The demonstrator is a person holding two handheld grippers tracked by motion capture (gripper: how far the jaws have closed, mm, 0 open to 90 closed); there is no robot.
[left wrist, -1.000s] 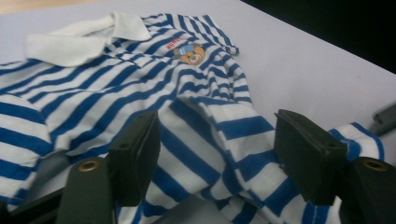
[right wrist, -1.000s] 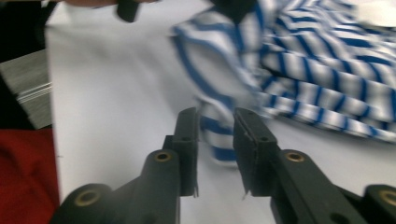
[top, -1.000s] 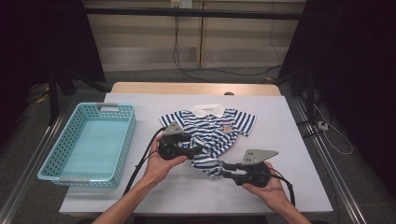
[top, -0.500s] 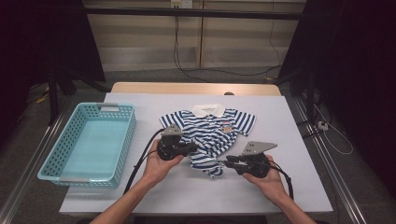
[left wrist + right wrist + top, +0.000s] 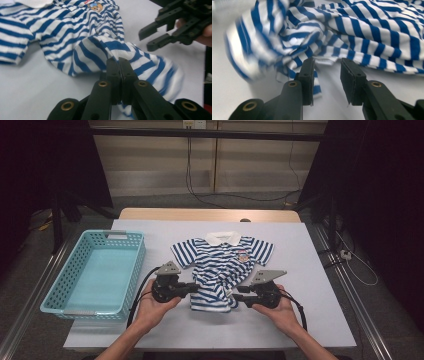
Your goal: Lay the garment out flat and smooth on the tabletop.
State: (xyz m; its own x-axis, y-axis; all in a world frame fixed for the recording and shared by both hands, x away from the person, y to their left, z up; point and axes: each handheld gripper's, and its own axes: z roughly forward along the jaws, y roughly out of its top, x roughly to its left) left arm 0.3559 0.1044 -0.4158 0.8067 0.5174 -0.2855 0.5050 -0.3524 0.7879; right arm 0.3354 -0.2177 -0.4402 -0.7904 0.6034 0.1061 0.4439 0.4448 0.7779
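Observation:
A small blue-and-white striped polo shirt (image 5: 220,262) with a white collar lies in the middle of the table, its lower half bunched. My left gripper (image 5: 196,286) is at the shirt's lower left corner; in the left gripper view it (image 5: 119,65) is shut on a fold of the striped hem (image 5: 140,57). My right gripper (image 5: 236,297) is at the lower right of the shirt. Its jaws have just been opening and now stand apart (image 5: 327,66), with the hem's edge (image 5: 324,60) lying loose at their tips. The right gripper (image 5: 145,40) also shows open in the left gripper view.
A light blue plastic basket (image 5: 136,265) stands at the table's left side, close to my left hand. The white table top (image 5: 320,320) has bare room to the right of and in front of the shirt. A wooden strip (image 5: 200,214) runs along the far edge.
My left gripper has shut on the hem and pulled it left, toward the basket. My right gripper's jaws have widened and its hand has shifted slightly away from me. The lower shirt is stretched wider.

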